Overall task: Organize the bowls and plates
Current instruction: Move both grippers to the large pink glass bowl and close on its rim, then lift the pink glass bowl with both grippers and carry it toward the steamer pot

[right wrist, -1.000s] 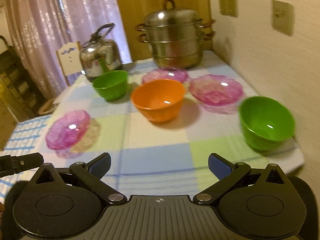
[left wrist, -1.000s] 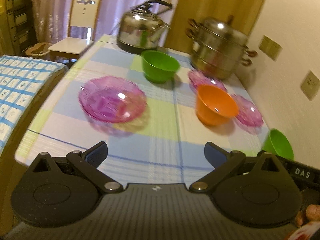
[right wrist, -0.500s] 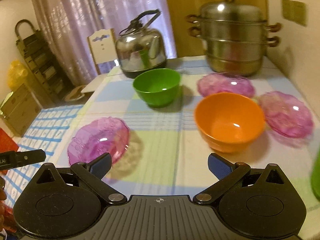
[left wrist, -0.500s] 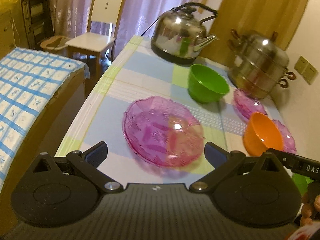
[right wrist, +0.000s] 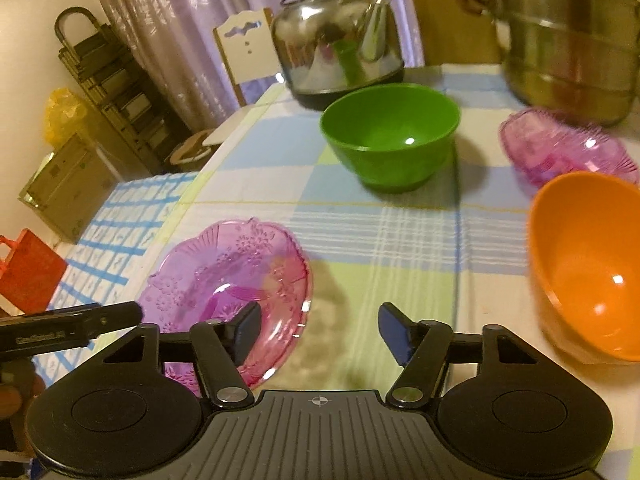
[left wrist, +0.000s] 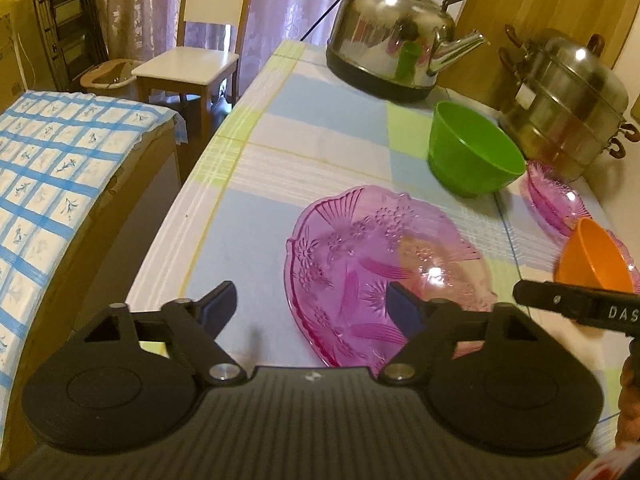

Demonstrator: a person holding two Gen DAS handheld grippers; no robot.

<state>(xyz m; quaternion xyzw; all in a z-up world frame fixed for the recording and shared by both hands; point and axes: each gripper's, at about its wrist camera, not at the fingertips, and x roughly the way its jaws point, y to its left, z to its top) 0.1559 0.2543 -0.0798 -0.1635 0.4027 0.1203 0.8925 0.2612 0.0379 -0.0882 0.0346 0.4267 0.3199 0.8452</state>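
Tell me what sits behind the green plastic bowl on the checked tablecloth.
Directly behind the green plastic bowl stands a shiny steel kettle with a black handle; its lower front is hidden by the bowl's rim. Beyond it, a white wooden chair and pale curtains.

A translucent pink plate point(left wrist: 384, 268) pressed with flowers and feathery fans lies on a tablecloth point(left wrist: 316, 140) checked in pale blue, lime and white. There are also a bright green bowl point(right wrist: 390, 136), an orange bowl point(right wrist: 588, 264), a mirror-silver kettle point(left wrist: 396, 40) and a blue-and-white gridded cloth point(left wrist: 52, 160).
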